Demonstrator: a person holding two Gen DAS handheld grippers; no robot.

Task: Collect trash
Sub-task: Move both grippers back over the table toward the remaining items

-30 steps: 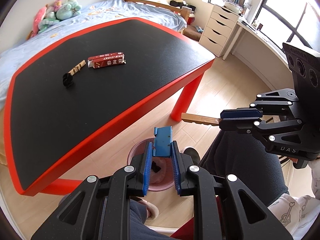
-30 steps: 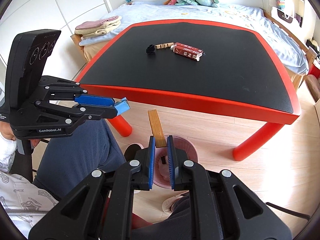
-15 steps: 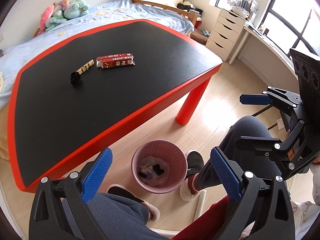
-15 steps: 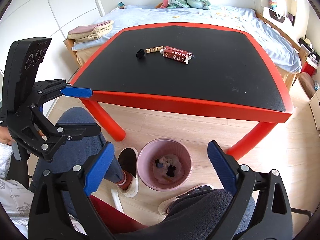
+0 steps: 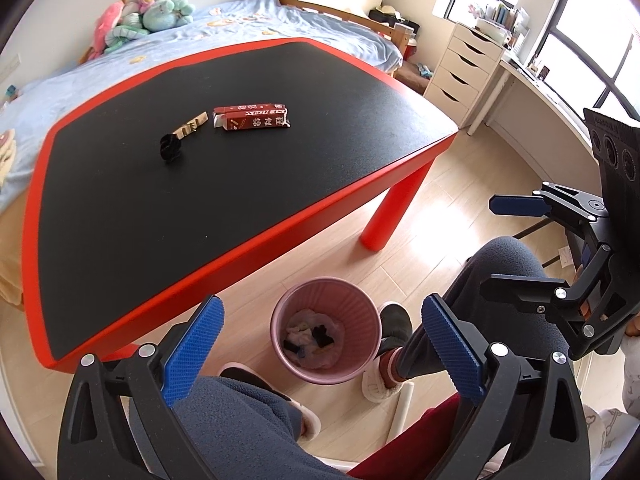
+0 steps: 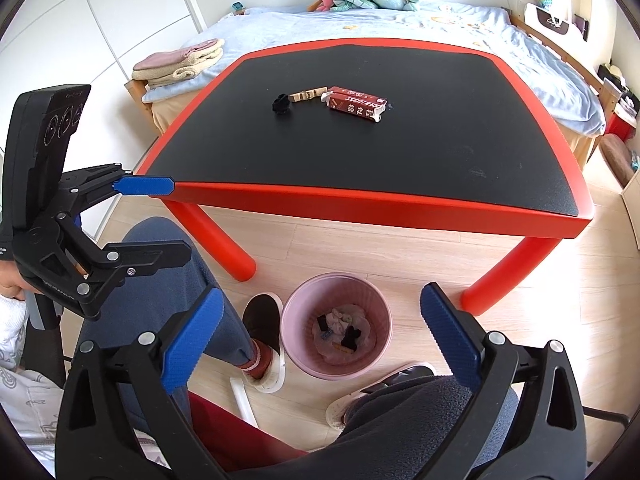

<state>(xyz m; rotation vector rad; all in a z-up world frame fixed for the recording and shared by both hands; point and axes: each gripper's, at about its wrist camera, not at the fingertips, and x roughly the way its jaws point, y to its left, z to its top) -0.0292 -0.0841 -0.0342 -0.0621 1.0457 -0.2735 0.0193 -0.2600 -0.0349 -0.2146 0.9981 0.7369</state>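
Observation:
A pink trash bin (image 5: 325, 330) stands on the floor in front of the table and holds several scraps; it also shows in the right wrist view (image 6: 336, 326). My left gripper (image 5: 320, 340) is wide open and empty above it. My right gripper (image 6: 320, 328) is wide open and empty above it too. On the black table top (image 5: 280, 152) lie a red carton (image 5: 251, 118), a wooden clip (image 5: 193, 125) and a small black piece (image 5: 171, 149). In the right wrist view they show as the carton (image 6: 355, 103), the clip (image 6: 307, 94) and the black piece (image 6: 281, 103).
The table has a red rim (image 6: 360, 204) and red legs (image 6: 212, 236). The person's knees and slippered feet (image 6: 264, 344) flank the bin. A bed (image 6: 360, 20) lies behind the table. White drawers (image 5: 464, 68) stand at the right.
Both grippers have opened wide. The blue piece from the left and the wooden strip from the right have dropped out of the grippers. Both grippers have pulled back a little.

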